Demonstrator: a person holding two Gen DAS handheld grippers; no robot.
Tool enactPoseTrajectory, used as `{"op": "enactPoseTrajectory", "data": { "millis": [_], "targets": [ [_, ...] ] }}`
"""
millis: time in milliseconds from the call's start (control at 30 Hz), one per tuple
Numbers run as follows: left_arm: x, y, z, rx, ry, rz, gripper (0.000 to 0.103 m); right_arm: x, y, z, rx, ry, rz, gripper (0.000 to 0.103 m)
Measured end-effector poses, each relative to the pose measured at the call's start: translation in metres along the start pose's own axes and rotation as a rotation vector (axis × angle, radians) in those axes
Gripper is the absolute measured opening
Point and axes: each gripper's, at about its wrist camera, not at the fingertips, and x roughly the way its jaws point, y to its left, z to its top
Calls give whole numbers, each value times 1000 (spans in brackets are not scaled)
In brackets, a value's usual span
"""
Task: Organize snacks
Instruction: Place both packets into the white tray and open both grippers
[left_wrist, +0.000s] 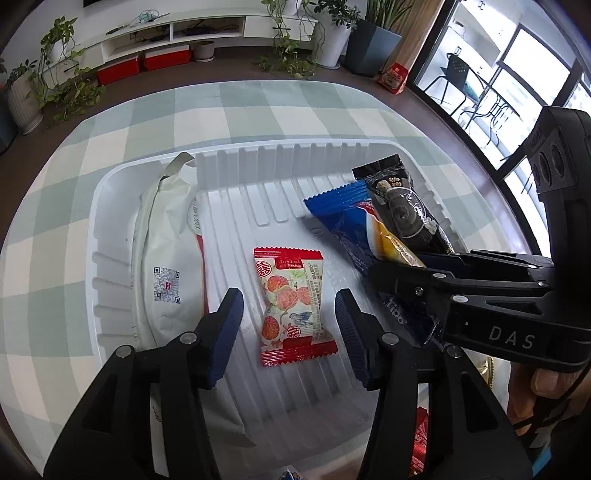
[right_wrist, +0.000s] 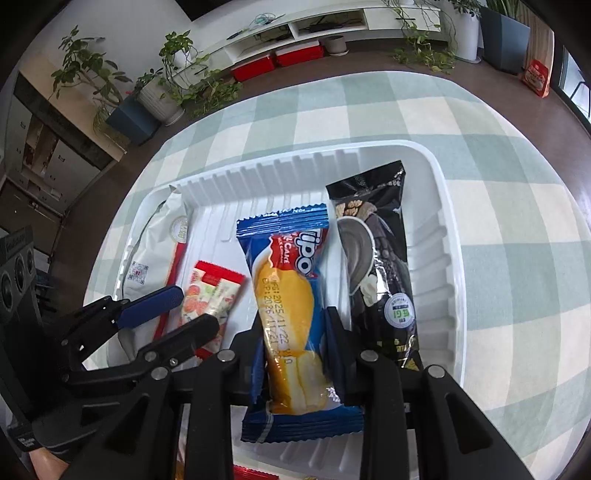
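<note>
A white ribbed plastic tray (left_wrist: 110, 221) is seen on a table (left_wrist: 74, 155) covered with a green-and-cream checked cloth. At the left of the tray in the left wrist view, a crinkled white bag (left_wrist: 166, 251) is laid lengthwise; a QR code and a red stripe are printed on it, and its other writing is too small to be read. At the centre of that view lies a small candy packet (left_wrist: 291, 306) with red serrated ends, printed with red fruit and red double-happiness seals. It is framed by the left gripper (left_wrist: 290, 332), whose blue ridged pads are spread wide on either side of it without touching it.

To the right, a glossy blue cake wrapper (right_wrist: 291, 314) with zigzag-cut ends is clamped between the fingers of the right gripper (right_wrist: 295, 350). "Tipo" and part of "CAKE" are legible on it, and a date stamp is printed over a yellow cake picture. At the far right of the tray, a shiny black packet (right_wrist: 380, 266) is laid just beside the cake wrapper, with a round green-and-white seal near its lower end. "DAS" is lettered on the right gripper's body in the left wrist view.
</note>
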Motion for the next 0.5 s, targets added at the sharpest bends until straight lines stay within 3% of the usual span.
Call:
{"op": "enactPoseTrajectory", "data": {
  "millis": [200, 300, 367, 500],
  "targets": [
    [-5, 1, -2, -13, -18, -12, 53, -5, -1, 0, 9, -18, 21, 46],
    [-11, -1, -3, -16, -36, -15, 64, -14, 0, -1, 14, -29, 51, 56],
    [-19, -2, -3, -22, -56, -13, 73, -23, 2, -2, 11, -45, 62, 69],
    [-40, -4, -4, -35, -102, -21, 87, -51, 7, -6, -22, -119, 54, 75]
  ]
}}
